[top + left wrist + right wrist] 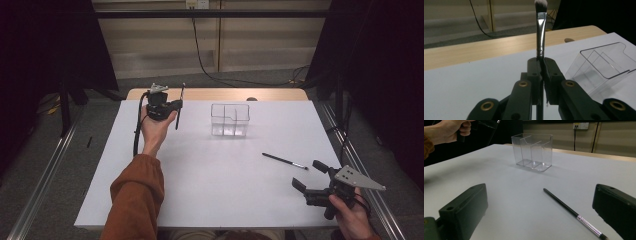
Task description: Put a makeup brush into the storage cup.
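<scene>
- Makeup brush (541, 30) stands upright, clamped in the raised left gripper (170, 106), beside the clear organizer (230, 120).
- Right gripper (310, 180), jaws wide apart and empty, sits low near a second brush (571, 212).
- Its bristle tip is cut off.

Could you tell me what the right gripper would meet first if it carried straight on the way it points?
Probably the thin brush lying on the table between the open right gripper jaws; beyond it stands the clear organizer. Depth is uncertain.
</scene>
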`<state>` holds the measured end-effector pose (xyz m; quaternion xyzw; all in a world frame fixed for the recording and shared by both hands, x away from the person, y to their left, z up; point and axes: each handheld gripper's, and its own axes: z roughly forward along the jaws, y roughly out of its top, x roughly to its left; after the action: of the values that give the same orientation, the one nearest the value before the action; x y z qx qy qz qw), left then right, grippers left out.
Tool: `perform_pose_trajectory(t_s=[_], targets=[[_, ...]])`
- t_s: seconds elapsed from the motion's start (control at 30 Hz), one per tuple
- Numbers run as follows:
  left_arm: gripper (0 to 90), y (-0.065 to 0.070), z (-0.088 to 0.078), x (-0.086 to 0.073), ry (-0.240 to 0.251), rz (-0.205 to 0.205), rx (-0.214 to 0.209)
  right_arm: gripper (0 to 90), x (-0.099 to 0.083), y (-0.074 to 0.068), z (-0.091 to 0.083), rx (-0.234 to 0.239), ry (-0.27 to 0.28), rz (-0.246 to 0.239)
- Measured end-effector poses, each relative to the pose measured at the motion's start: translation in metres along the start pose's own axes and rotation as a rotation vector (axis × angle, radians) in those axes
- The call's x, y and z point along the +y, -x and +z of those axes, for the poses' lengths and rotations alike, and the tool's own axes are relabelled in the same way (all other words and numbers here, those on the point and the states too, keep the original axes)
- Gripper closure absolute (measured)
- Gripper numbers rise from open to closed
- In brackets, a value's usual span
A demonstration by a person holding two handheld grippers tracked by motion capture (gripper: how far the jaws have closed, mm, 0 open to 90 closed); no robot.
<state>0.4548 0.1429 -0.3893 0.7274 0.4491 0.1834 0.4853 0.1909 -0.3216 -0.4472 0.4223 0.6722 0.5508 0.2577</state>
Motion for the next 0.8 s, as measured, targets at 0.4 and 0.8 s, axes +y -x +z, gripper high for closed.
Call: perform_pose_trajectory(t_s=[0.4,0.8], targets=[[84.2,0.005,-0.007,0.001,0.076,0.046,-0.008,0.0,0.000,0.000,0.000,-0.002,0.002,0.001],[84.2,0.015,-0.016,0.008,0.157,0.042,-0.036,0.0,0.000,0.000,0.000,0.003,0.006,0.004]])
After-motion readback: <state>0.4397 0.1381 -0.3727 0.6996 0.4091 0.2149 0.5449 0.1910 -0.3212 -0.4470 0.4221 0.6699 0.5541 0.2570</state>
